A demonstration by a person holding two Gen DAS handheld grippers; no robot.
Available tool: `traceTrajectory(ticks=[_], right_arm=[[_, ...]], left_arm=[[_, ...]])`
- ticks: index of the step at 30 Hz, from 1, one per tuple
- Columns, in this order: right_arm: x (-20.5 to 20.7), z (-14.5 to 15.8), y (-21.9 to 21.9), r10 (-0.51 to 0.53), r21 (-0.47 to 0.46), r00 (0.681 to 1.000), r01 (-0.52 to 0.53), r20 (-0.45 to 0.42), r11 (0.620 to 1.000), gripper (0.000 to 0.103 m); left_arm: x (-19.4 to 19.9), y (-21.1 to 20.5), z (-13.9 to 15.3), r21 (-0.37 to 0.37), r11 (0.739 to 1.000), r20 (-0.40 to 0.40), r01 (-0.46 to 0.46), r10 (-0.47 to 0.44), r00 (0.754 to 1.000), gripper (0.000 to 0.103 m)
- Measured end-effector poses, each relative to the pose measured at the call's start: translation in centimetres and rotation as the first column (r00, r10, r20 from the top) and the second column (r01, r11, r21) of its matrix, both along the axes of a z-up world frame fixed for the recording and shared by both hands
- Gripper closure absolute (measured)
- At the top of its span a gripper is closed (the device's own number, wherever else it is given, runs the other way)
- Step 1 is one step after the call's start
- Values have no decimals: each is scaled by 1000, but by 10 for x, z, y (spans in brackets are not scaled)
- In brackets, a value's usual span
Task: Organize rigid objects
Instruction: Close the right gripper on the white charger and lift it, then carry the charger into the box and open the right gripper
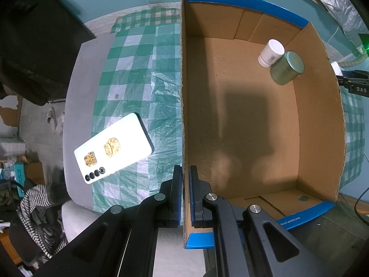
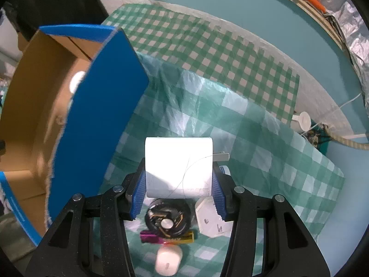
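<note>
Cardboard box (image 1: 260, 124), blue outside, open top, mostly bare floor inside. Left gripper (image 1: 185, 196) clamps the box's near-left wall, one blue pad outside and one inside, jaws nearly together on the cardboard edge. Far right corner from that gripper: white bottle (image 1: 270, 52) and green tin (image 1: 287, 67), touching each other, tin against the right wall. Rest of box floor open, gripper shadow across the middle.

Left of the left gripper, outside the box, a white phone (image 1: 113, 147) lies back-up on the green checked tablecloth (image 1: 138, 73), near the table edge, apart from the box wall.

Right gripper (image 2: 178, 184) is closed on a white charger plug (image 2: 178, 166), pads on its two sides, metal prong (image 2: 221, 156) sticking out right. It looks lifted above the cloth. Box wall stands just left of this gripper, blue outer face toward it, with a strip of checked cloth between.

Below the held charger, on the cloth: black round part (image 2: 168, 218), white hexagonal piece (image 2: 212, 219), magenta and gold stick (image 2: 167, 236), white round cap (image 2: 168, 262), all close together. Cloth ahead and right of the gripper is open to the table edge.
</note>
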State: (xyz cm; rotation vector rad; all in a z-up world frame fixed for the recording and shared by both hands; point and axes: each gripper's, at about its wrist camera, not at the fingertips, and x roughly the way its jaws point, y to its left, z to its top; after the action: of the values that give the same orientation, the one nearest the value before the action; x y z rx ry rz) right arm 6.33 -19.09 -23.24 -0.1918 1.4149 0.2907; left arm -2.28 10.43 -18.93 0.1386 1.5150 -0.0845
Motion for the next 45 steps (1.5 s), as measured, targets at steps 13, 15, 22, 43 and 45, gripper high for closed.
traceTrajectory(ticks=[13,15,22,43,45], right_arm=[[-7,49,16,14,60,998,-17,55,998,53],[-8,55,20,22,66,998,-26,63,997,53],[-10,74,37,54,87,994,-62,91,994,53],[-19,75,115,242,71,966,-249,95,966,53],[-20,69,121,259,58,962,-265,85,963,53]], left_arm=[[3,-2,-3,21,1000,1,-7,7,1000,97],[3,-2,-4,20,1000,0,-7,7,1000,98],[3,-3,-6,21,1000,-1,-4,4,1000,97],[2,-5,-8,22,1000,-4,-3,3,1000,97],[2,-5,-8,22,1000,-4,-3,3,1000,97]])
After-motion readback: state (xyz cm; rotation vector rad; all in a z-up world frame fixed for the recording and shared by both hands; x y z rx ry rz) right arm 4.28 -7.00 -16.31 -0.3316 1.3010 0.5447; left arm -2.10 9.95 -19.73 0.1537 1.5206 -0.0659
